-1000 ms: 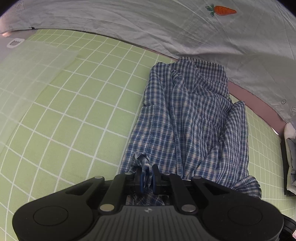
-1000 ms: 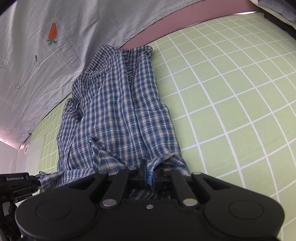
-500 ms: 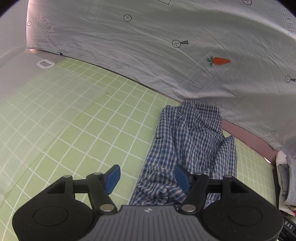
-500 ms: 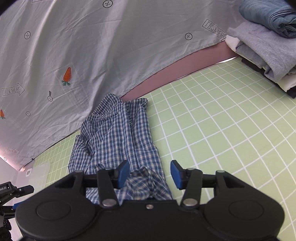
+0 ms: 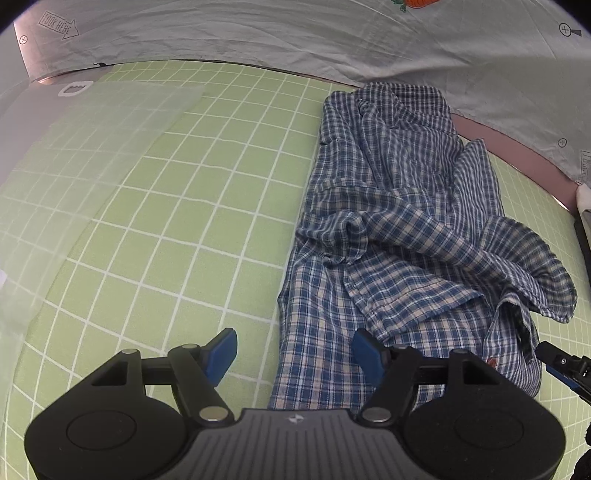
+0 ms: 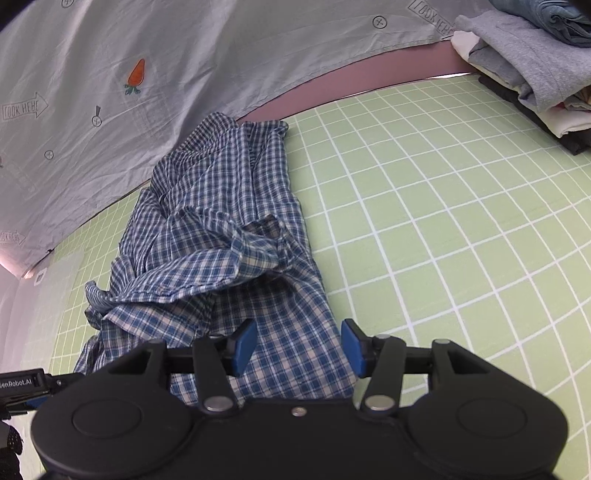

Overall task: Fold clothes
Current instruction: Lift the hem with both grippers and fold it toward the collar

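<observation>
- Plainly, the blue plaid shirt (image 5: pixel 399 236) (image 6: pixel 221 236) lay as a long, narrow, rumpled strip on the green grid mat (image 5: pixel 177 229) (image 6: pixel 443 229), its far end reaching the mat's far edge by the grey printed sheet (image 5: pixel 295 33) (image 6: pixel 184 55).
- Over the shirt's middle, a loose fold of cloth was bunched up and draped across, one lobe spilling off its side toward the right gripper.
- At the shirt's near end, the left gripper (image 5: pixel 293 350) stood wide apart with nothing held; its right blue pad sat over the plaid cloth, its left pad over bare mat just beside the shirt's edge.
- Also at the shirt's near end, the right gripper (image 6: pixel 298 347) was spread wide and empty, both pads over the cloth, the right one near its edge.
- Well apart from the shirt, a stack of folded clothes (image 6: pixel 532 66) rested at the mat's far right corner.
- Left of the shirt, a translucent plastic sheet (image 5: pixel 74 155) covered part of the mat.
</observation>
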`<control>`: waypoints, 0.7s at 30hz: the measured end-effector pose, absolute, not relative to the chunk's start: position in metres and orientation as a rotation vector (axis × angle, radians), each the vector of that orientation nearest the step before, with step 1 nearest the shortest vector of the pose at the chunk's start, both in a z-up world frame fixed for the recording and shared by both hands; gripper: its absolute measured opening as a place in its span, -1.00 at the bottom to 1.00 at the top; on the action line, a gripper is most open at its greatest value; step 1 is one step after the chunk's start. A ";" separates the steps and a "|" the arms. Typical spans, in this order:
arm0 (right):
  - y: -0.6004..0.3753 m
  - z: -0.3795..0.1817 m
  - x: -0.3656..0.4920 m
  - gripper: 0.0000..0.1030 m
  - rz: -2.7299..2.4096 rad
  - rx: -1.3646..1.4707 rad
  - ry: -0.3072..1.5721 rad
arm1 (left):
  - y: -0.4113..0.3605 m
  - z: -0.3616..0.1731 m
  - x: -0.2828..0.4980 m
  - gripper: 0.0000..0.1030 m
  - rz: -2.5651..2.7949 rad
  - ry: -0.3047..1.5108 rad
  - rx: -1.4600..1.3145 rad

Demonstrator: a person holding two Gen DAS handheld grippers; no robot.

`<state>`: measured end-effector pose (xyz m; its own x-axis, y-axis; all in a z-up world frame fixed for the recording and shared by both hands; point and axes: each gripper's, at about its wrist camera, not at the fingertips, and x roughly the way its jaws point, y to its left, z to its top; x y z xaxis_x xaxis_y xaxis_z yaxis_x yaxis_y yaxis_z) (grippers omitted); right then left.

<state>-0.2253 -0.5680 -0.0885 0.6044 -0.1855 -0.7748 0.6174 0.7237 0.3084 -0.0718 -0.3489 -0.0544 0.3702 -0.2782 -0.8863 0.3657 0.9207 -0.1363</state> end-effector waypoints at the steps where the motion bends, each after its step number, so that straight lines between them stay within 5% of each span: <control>1: -0.568 -0.090 -0.221 0.00 -0.490 0.596 0.802 | -0.351 -0.054 -0.070 0.37 -0.414 1.114 0.095; 21: -0.619 -0.094 -0.114 0.03 -0.454 0.625 0.769 | -0.391 -0.066 0.044 0.42 -0.275 1.049 0.113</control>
